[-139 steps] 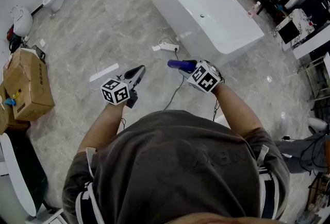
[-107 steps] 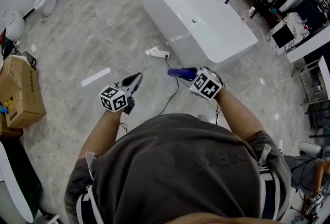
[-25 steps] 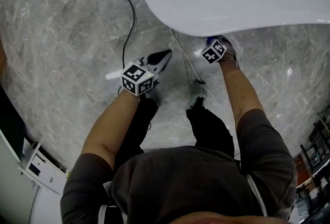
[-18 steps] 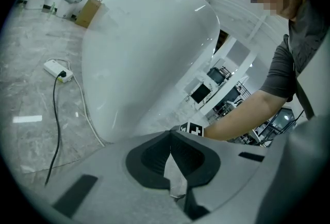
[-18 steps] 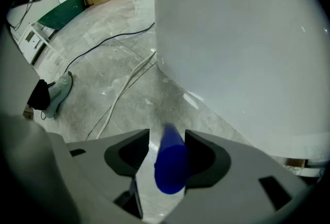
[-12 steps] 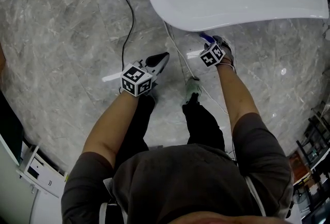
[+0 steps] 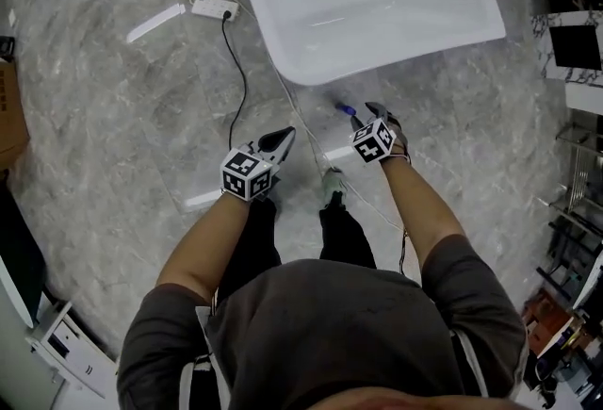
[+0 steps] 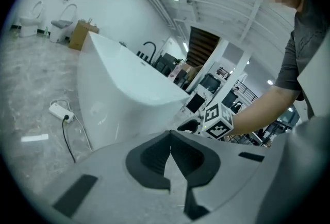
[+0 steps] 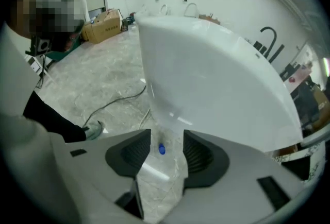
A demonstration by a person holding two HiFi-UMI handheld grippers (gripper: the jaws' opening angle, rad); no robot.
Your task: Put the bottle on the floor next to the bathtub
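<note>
On the floor (image 7: 113, 116) beside the bathtub (image 7: 452, 31) we logged one bottle (image 7: 345, 107); right hand-held gripper (image 7: 366, 114) released, empty above it; wide jaws seemed safest.

Loose items around the room

A white power strip (image 7: 212, 8) lies with a black cable (image 8: 63, 136) plugged into it, and a white strip (image 7: 155, 23) lies just beside it. A cardboard box (image 7: 8, 111) sits at the left edge. Two toilets (image 8: 64, 11) stand by the far wall, near a brown carton (image 8: 80, 33).
</note>
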